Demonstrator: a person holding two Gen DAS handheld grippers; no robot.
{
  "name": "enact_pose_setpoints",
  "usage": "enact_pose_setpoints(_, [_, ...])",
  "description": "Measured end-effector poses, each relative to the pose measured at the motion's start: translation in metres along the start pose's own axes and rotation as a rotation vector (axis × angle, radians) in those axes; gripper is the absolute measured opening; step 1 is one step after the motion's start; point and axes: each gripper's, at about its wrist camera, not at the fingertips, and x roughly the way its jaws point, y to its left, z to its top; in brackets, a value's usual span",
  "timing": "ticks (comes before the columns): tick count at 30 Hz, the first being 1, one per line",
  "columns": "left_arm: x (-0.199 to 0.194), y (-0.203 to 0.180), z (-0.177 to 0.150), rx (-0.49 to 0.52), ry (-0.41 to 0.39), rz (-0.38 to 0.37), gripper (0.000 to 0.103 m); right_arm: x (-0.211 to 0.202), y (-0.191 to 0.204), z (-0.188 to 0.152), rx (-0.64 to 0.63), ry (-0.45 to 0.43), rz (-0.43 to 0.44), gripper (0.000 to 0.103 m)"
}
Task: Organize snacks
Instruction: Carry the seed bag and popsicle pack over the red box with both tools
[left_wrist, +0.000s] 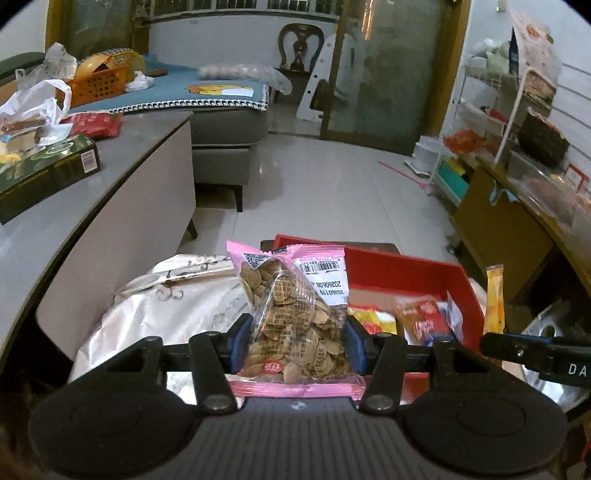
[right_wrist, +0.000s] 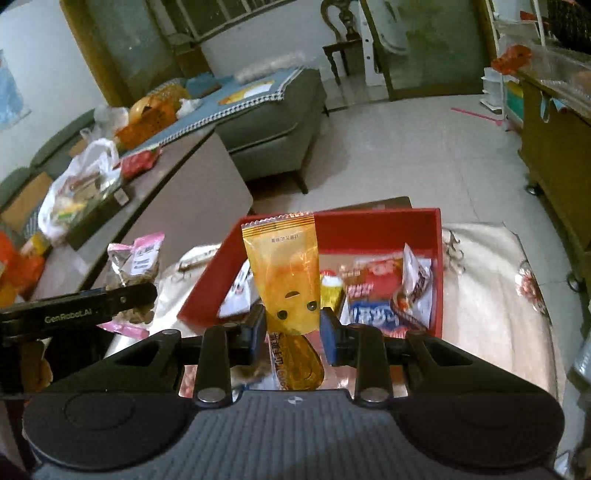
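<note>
We see a pink-edged clear plastic packet of seeds (left_wrist: 295, 317), its film glossy and crinkled, with a white paper-like label. The orange-yellow plastic snack pouch (right_wrist: 286, 280) is shiny and partly translucent. The red box (right_wrist: 380, 225) looks like matt cardboard, brown inside; the wrappers in it are glossy foil or plastic. It sits on a cream satin-like cloth (left_wrist: 155, 314) with a soft sheen and embroidered patterns. The grey surface (left_wrist: 122, 162) is smooth and faintly reflective. The floor tiles (left_wrist: 325, 177) are polished and glossy. Both tools have matt black plastic bodies, ribbed grey housings, metal rivets and blue rubbery fingers (left_wrist: 355, 343).
</note>
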Motion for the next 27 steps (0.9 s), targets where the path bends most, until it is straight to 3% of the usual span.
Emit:
enact_pose_setpoints(6, [0.02, -0.015, 0.007, 0.014, 0.017, -0.011, 0.045, 0.016, -0.008, 0.011, 0.027, -0.005, -0.01, 0.039])
enact_pose_setpoints(15, [0.032, -0.042, 0.005, 0.104, -0.004, 0.034, 0.045, 0.028, -0.01, 0.014, 0.047, 0.007, -0.015, 0.039])
enact_pose_setpoints(27, [0.037, -0.044, 0.005, 0.118, -0.003, 0.043, 0.045, 0.033, -0.011, 0.016, 0.055, 0.018, -0.03, 0.039])
